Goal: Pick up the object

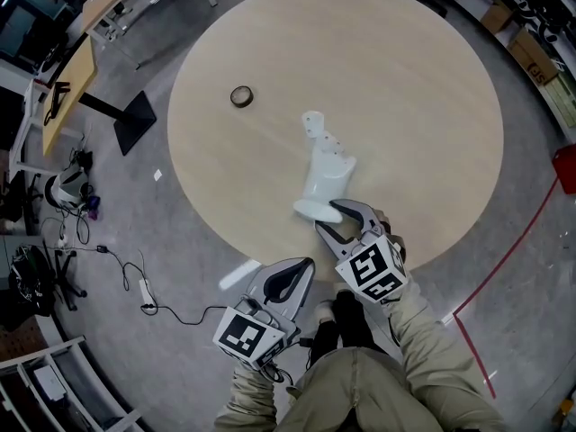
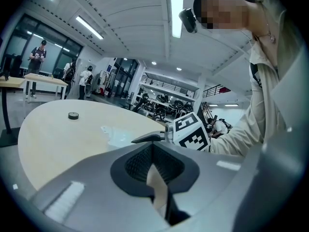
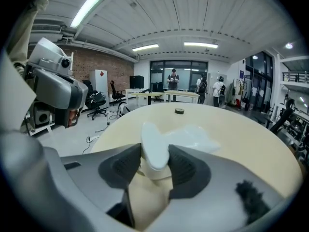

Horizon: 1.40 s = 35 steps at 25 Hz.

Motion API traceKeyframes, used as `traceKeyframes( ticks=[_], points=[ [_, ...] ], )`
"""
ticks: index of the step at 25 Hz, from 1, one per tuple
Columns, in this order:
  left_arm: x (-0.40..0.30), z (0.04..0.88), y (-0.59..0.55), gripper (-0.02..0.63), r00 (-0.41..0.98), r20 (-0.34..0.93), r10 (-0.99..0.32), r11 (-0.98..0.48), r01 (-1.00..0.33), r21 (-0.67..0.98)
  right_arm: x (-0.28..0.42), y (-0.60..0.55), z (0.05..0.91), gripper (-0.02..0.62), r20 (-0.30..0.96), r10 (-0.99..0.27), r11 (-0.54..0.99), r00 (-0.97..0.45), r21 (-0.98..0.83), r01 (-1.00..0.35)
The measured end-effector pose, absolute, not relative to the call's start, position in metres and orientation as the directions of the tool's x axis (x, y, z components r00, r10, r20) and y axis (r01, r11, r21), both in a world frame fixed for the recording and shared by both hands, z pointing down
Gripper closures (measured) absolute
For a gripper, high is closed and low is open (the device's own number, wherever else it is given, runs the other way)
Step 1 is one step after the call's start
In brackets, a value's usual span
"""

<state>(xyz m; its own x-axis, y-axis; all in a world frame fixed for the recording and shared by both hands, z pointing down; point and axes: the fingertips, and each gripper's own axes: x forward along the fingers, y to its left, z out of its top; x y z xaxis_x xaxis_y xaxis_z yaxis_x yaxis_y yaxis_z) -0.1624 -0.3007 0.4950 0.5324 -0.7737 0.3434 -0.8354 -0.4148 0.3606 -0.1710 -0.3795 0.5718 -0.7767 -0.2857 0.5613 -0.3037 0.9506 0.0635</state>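
Observation:
A white moulded plastic object (image 1: 324, 165) lies on the round wooden table (image 1: 405, 88), with its flat near end pointing at me. My right gripper (image 1: 335, 223) is at the table's near edge. Its two dark pads are closed against that near end (image 3: 154, 151), while the rest of the object (image 3: 193, 137) stretches away across the table. My left gripper (image 1: 301, 268) hangs off the table's near edge, left of the right one. It is shut with nothing in it (image 2: 153, 163). From the left gripper view the white object (image 2: 113, 134) is low and faint on the tabletop.
A small dark tape roll (image 1: 241, 95) lies on the far left of the table. Off the table to the left are a desk (image 1: 72, 88), cables and a power strip (image 1: 144, 288) on the grey floor. A red floor line (image 1: 504, 268) runs on the right. People stand far back (image 3: 173, 81).

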Motion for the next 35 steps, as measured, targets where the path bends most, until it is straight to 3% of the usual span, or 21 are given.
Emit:
traceKeyframes(
  ticks=[10,18,35],
  points=[
    [-0.17,0.48,-0.291,0.6,0.519,0.296,-0.802,-0.432,-0.846,0.312,-0.165,-0.371,0.552,0.411,0.527,-0.33,0.933,-0.783,0.056,-0.356],
    [-0.165,0.442,-0.272,0.601,0.527,0.232,-0.818,-0.476,-0.845,0.242,-0.141,-0.357,0.478,0.411,0.41,-0.408,0.899,-0.816,0.026,-0.437],
    [-0.124,0.398,-0.142,0.601,0.618,0.192,-0.762,-0.592,-0.786,0.179,-0.073,-0.192,0.408,0.411,0.303,-0.517,0.847,-0.801,0.041,-0.531]
  ],
)
